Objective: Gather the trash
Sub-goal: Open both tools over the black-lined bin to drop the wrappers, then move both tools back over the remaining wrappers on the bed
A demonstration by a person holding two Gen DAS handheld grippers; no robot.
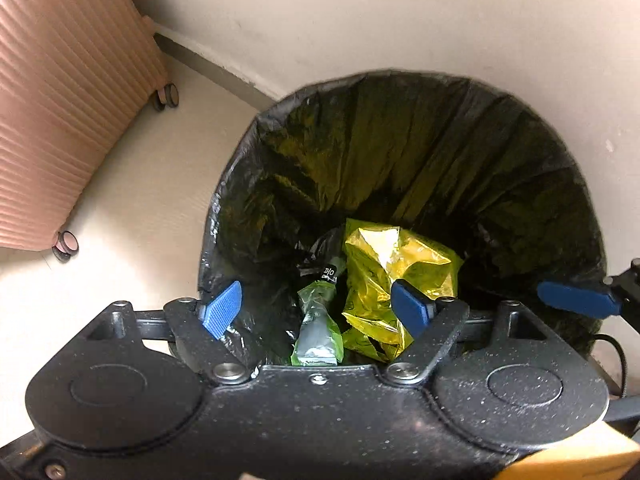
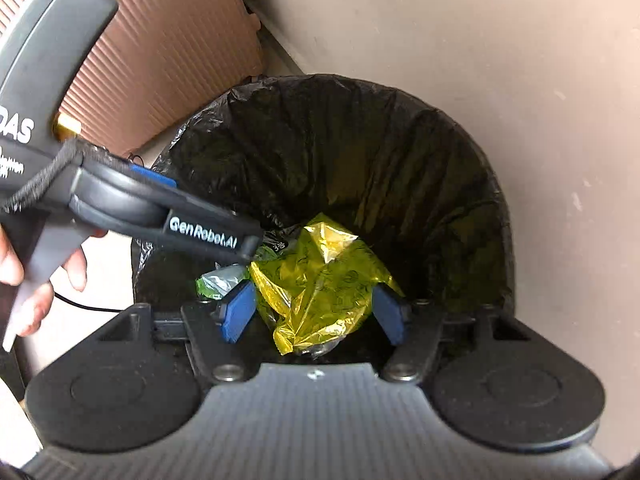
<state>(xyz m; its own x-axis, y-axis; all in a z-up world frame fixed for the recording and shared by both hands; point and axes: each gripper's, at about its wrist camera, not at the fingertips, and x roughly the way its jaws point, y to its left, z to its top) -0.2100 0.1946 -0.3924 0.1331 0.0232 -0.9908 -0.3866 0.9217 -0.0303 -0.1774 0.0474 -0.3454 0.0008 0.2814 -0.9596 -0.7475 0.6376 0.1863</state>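
Both your left gripper (image 1: 316, 310) and right gripper (image 2: 314, 310) hang spread wide and empty over the bin (image 1: 400, 92). The yellow wrapper (image 1: 394, 276) and green packet (image 1: 318, 328) already lie at its bottom, so that drop looks done. Whether more trash waits elsewhere, these views don't show.

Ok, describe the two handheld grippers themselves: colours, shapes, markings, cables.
Both are black speckled plastic with two round housings and hinged black arms ending in blue ribbed pads. The left gripper appears from the side in the right wrist view with white "GenRobot.AI" lettering, a grey handle and a braided black cable. The right gripper has a ribbed grey body.
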